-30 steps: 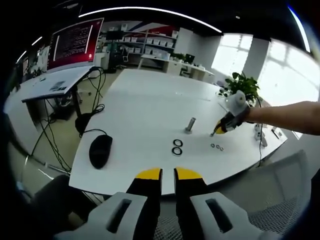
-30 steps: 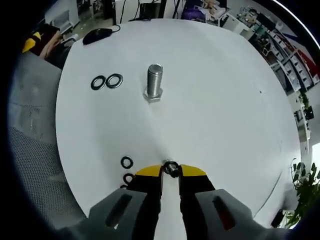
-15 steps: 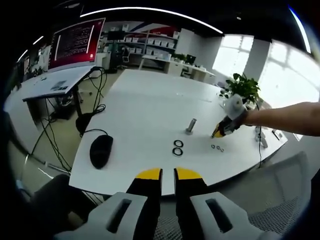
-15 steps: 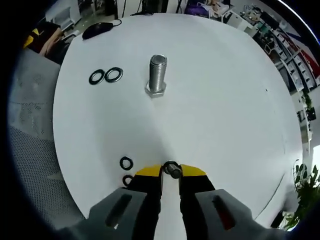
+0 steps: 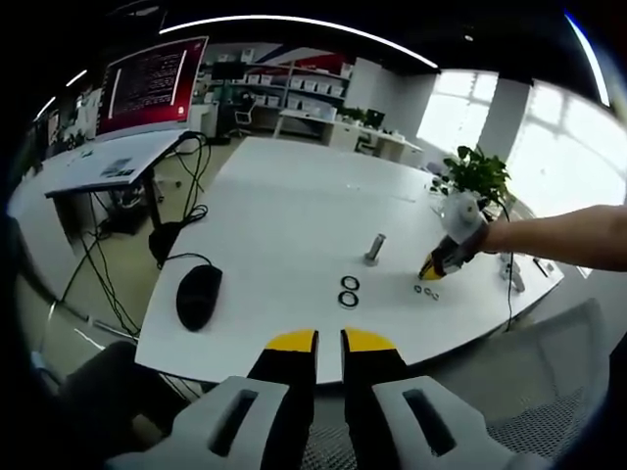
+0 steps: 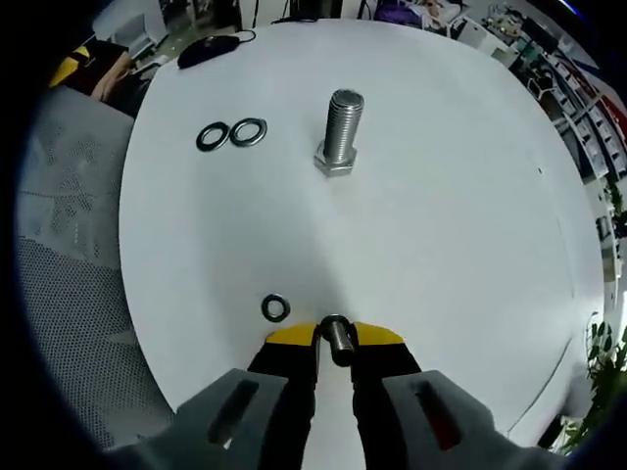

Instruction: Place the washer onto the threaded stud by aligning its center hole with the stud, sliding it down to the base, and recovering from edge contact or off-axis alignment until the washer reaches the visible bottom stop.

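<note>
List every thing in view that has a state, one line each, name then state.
right tongs: shut on a washer, held above the table
washer: gripped on edge between the yellow tips
threaded stud: upright on its hex head, bare, no washer on it
pair of large washers: flat on the table, side by side, touching
small washer: flat on the table near the tongs
left tongs: shut, empty, held back off the table edge
mouse: resting on the table, cable attached

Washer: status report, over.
Right gripper shut on the washer, low over the table. Left gripper shut, empty, back from the table edge. Stud upright and bare, path clear.
</note>
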{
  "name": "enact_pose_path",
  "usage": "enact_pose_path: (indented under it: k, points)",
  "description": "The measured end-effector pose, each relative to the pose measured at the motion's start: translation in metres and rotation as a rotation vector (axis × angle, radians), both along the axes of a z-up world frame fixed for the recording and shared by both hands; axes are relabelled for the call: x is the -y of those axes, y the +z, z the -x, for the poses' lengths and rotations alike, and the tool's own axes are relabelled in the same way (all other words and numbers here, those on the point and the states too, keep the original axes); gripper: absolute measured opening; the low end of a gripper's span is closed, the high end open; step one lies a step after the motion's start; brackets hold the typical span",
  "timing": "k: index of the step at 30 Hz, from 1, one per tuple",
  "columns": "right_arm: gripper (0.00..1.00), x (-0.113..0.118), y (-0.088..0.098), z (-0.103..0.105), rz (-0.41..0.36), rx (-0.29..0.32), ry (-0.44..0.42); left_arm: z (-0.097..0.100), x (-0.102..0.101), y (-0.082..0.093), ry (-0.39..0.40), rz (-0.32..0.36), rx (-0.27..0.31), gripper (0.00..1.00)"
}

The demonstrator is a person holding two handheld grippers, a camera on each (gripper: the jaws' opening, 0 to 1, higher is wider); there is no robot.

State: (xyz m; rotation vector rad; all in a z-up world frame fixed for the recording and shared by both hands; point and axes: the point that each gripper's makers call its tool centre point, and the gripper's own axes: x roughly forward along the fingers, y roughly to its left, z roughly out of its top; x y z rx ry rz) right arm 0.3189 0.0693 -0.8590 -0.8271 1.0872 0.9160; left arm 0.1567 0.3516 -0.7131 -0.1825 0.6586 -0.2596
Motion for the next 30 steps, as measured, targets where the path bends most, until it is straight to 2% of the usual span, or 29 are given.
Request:
enact_pose_path:
  k: [5, 10, 11, 12, 13, 14, 16, 18, 19, 30]
  points:
    - [0.13, 0.000, -0.001, 0.006, 0.012, 0.002, 0.043, 0.000, 0.000, 0.000, 0.002, 0.002, 0.004, 0.07]
    - [0.14, 0.002, -0.003, 0.007, 0.010, -0.010, 0.030, 0.000, 0.000, 0.000, -0.002, 0.001, 0.004, 0.07]
    - [0.14, 0.004, -0.005, 0.009, 0.015, -0.016, 0.044, 0.000, 0.000, 0.000, -0.003, 0.001, 0.003, 0.07]
    - [0.15, 0.003, -0.007, 0.013, 0.004, -0.032, 0.101, 0.000, 0.000, 0.000, -0.004, 0.000, 0.003, 0.07]
    - [0.15, 0.004, -0.009, 0.012, 0.001, -0.015, 0.141, 0.000, 0.000, 0.000, -0.004, 0.000, 0.002, 0.07]
    - [0.16, 0.003, -0.008, 0.012, -0.013, -0.010, 0.139, 0.000, 0.000, 0.000, -0.005, 0.000, 0.002, 0.07]
    - [0.20, 0.002, -0.008, 0.008, -0.054, -0.011, 0.060, 0.000, 0.000, 0.000, -0.006, 0.000, 0.003, 0.07]
    - [0.28, 0.004, -0.007, 0.007, -0.072, -0.017, 0.039, 0.000, 0.001, 0.000, -0.010, -0.002, 0.000, 0.07]
    - [0.29, 0.005, -0.007, 0.006, -0.072, -0.018, 0.036, 0.000, 0.001, 0.000, -0.011, -0.003, -0.002, 0.07]
    - [0.27, 0.013, 0.013, 0.012, -0.144, -0.009, -0.007, 0.000, 0.002, -0.001, -0.019, -0.005, -0.007, 0.06]
